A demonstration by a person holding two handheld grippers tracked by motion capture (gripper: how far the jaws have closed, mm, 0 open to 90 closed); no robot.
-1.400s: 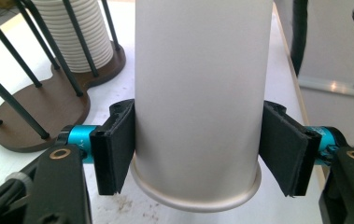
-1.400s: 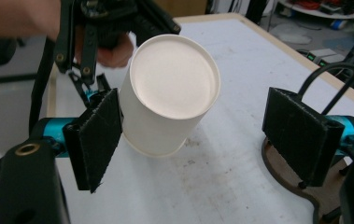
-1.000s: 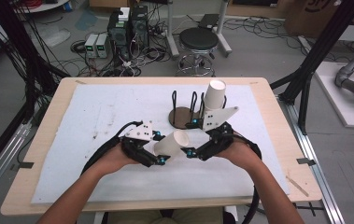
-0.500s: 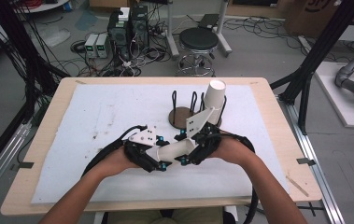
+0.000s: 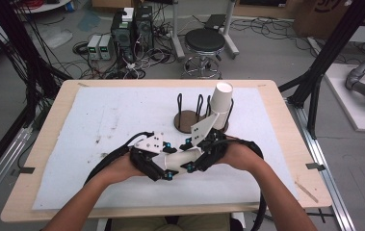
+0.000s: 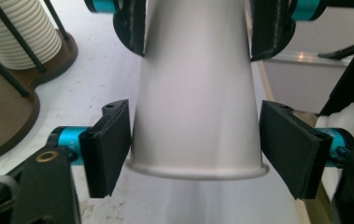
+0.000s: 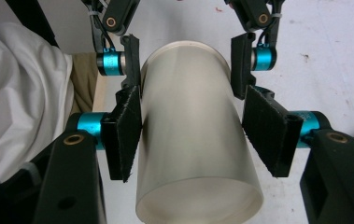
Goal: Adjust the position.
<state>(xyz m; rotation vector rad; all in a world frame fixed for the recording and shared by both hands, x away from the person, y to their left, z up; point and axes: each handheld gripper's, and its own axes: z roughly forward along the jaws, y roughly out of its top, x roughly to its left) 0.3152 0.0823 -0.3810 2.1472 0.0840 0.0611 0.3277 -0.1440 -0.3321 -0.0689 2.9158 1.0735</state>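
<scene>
A white paper cup point(image 5: 182, 158) lies level between my two grippers, just above the white mat near the table's front. My right gripper point(image 7: 195, 135) has just been closing and its pads now press on the cup point(image 7: 188, 130) near its narrow end. My left gripper point(image 6: 195, 149) has just been opening. The cup's wide rim point(image 6: 195, 93) sits between its jaws, with a gap at the right-hand pad point(image 6: 286, 149). In the high view the left gripper point(image 5: 168, 168) and the right gripper point(image 5: 194, 161) meet nose to nose.
A brown wooden rack base point(image 5: 189, 120) with black upright rods stands behind the grippers. It holds a stack of upturned white cups point(image 5: 221, 98). The white mat point(image 5: 98, 125) covers most of the wooden table point(image 5: 45, 144).
The right gripper has come in from the right and closed on the cup's far end. The left gripper's jaws have spread away from the cup's rim.
</scene>
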